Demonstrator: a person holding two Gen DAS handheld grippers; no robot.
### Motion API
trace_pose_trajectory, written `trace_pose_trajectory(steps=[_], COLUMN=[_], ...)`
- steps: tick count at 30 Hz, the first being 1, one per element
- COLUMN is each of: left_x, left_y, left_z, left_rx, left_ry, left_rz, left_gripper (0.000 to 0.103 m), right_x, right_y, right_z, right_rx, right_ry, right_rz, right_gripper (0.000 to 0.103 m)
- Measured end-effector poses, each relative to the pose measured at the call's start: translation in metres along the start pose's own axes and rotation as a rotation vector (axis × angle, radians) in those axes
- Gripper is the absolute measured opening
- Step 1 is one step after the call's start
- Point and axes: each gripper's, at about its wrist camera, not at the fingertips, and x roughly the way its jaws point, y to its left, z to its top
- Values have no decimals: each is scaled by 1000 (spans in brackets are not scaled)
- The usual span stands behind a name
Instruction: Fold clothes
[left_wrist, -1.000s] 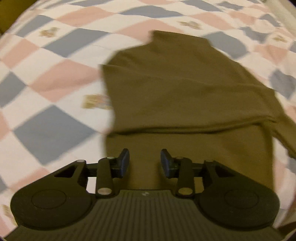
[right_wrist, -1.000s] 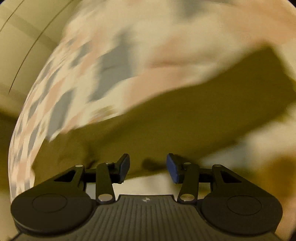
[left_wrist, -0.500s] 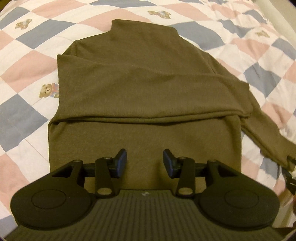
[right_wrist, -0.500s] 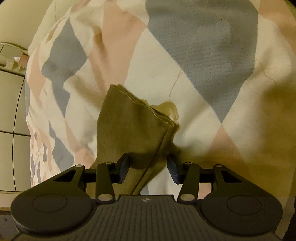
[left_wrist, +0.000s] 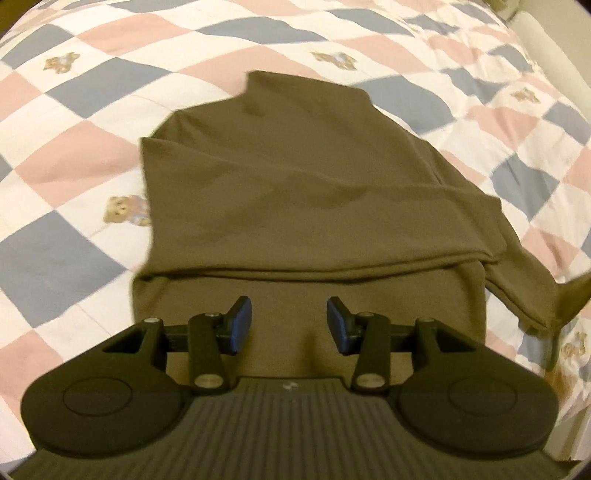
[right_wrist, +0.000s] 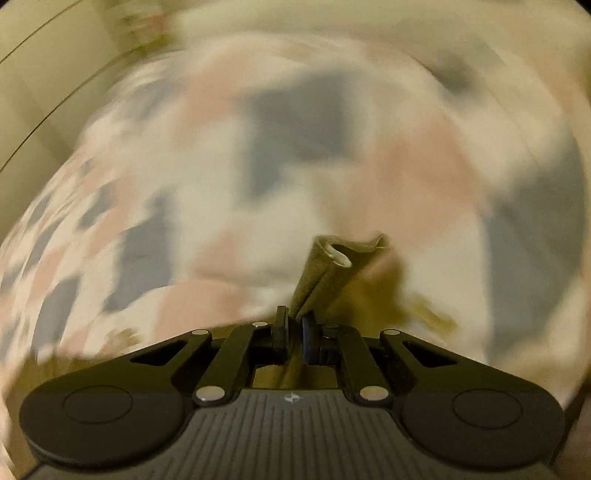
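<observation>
An olive-brown long-sleeved sweater (left_wrist: 295, 192) lies flat on the bed, one sleeve folded across its chest. My left gripper (left_wrist: 289, 325) is open and empty, hovering over the sweater's lower hem area. The other sleeve (left_wrist: 546, 291) trails off to the right and is lifted at its end. In the right wrist view my right gripper (right_wrist: 294, 332) is shut on that sleeve's cuff (right_wrist: 332, 266), which sticks up between the fingers. The right wrist view is heavily blurred by motion.
A quilt (left_wrist: 74, 122) with pink, blue and white squares and small teddy bears covers the bed under the sweater. It also shows blurred in the right wrist view (right_wrist: 258, 147). A pale wall or bed frame (left_wrist: 554, 48) runs along the far right.
My right gripper has closed on the sleeve cuff and is lifting it, moving fast. The left gripper stays open and has drifted slightly over the sweater.
</observation>
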Motion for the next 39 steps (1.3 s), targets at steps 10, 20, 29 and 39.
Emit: trace_pose_trajectory(steps=[10, 20, 29, 39], left_x=[6, 62, 110, -7], left_y=[37, -25, -77, -51], left_z=[-9, 11, 16, 54], left_rx=[-105, -173, -122, -66], left_ry=[76, 133, 184, -192], left_rz=[-115, -344, -338, -348], left_gripper=[38, 51, 41, 0], right_x=[-19, -16, 9, 26], right_y=[221, 179, 110, 84], right_z=[-122, -164, -138, -125], right_rx=[-626, -721, -485, -342], right_ry=[187, 356, 442, 464], right_rz=[480, 386, 305, 253], right_gripper=[57, 62, 62, 63])
